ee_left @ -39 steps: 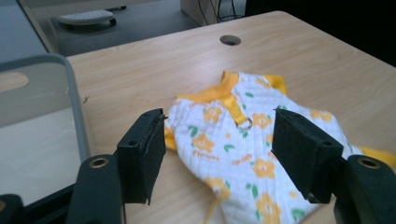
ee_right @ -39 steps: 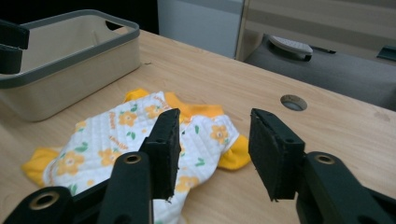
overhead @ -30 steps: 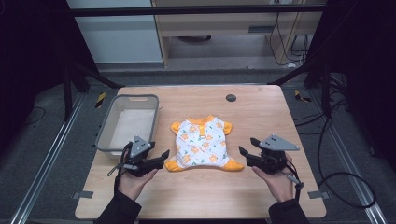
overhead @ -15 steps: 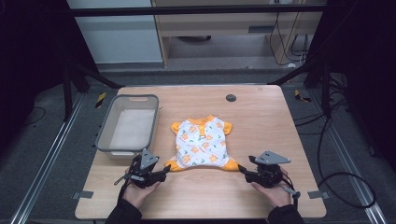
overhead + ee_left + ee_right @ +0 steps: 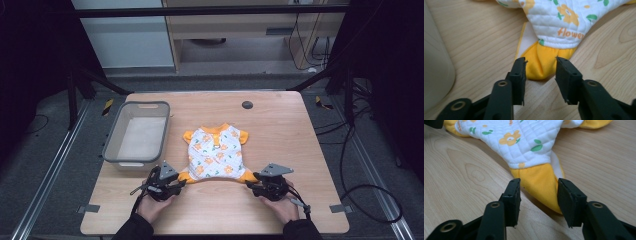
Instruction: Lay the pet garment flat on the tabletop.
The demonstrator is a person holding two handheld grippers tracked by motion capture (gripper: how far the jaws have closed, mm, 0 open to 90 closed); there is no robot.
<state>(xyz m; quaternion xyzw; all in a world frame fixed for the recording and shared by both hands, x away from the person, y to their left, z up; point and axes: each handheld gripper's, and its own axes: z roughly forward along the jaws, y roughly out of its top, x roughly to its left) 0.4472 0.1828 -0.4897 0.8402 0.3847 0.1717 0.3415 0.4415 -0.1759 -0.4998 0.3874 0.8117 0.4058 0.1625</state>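
Both forearms come in from the near edge, each hand wrapped around a hand-held gripper held low over the surface. The left hand-held gripper (image 5: 179,181) points right and forward, the right hand-held gripper (image 5: 251,185) points left and forward. Their jaws have just been closing; both pairs stand apart, each around an orange cuff without pressing it.

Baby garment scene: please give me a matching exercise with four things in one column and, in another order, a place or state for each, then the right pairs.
Things:
1. baby garment
2. grey bin
3. left gripper
4. right gripper

Places or states:
A. its jaws stand either side of the garment's orange cuff nearer the bin
B. lies spread flat in the middle of the table
C. stands to the left of the garment
D. its jaws stand either side of the orange cuff farther from the bin

Pairs: 1-B, 2-C, 3-A, 4-D
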